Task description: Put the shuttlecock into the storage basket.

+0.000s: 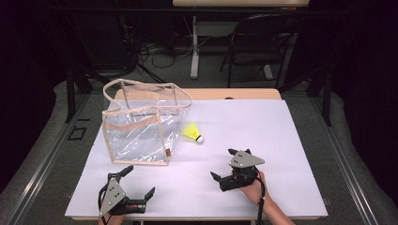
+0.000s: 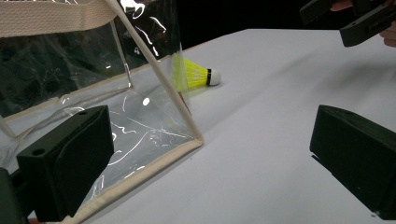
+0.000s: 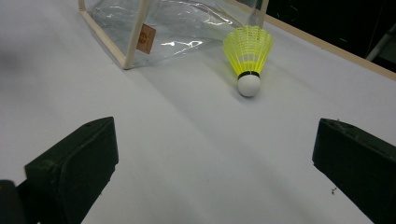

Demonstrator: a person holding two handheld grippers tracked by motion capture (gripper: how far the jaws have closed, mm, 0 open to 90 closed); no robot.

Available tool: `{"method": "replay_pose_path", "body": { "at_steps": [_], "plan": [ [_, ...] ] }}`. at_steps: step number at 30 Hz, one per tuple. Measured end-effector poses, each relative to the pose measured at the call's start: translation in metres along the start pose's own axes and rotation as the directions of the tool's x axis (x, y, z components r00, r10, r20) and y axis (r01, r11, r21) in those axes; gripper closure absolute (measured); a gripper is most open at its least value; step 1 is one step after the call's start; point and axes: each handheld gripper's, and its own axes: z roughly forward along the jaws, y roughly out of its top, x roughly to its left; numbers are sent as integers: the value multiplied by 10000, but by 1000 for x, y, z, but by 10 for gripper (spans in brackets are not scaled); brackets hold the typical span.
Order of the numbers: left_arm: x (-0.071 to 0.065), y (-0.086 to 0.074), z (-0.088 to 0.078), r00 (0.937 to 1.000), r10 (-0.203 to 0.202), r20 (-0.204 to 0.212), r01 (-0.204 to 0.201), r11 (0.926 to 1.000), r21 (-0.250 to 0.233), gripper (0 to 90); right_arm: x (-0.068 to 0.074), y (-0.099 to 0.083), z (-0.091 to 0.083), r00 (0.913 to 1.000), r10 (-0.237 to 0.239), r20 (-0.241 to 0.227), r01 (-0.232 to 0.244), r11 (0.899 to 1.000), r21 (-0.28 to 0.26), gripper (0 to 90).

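Observation:
A clear plastic bag point(image 1: 141, 124) with beige trim and handles stands upright at the left middle of the table. A yellow shuttlecock point(image 1: 192, 131) with a white cork tip lies on its side just right of the bag, also seen as the shuttlecock point(image 3: 248, 53) and the shuttlecock point(image 2: 196, 74). My left gripper point(image 1: 139, 182) is open near the front edge, below the bag's near corner point(image 2: 196, 139). Front right of centre, my right gripper point(image 1: 224, 163) is open and points toward the shuttlecock from a short distance. Nothing lies between either pair of jaws.
The white table top point(image 1: 244, 122) has a wooden strip along its far edge. A dark chair point(image 1: 260, 42) and a table leg stand on the floor beyond. A small orange tag point(image 3: 146, 38) hangs on the bag's corner seam.

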Motion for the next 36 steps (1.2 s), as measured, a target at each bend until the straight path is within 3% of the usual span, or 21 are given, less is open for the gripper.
{"method": "replay_pose_path", "body": {
  "at_steps": [36],
  "plan": [
    [0,0,0,10000,49,-30,-49,10000,-37,0,-20,33,48,9995,283,-130,-268,9946,1000,0]
  ]
}}
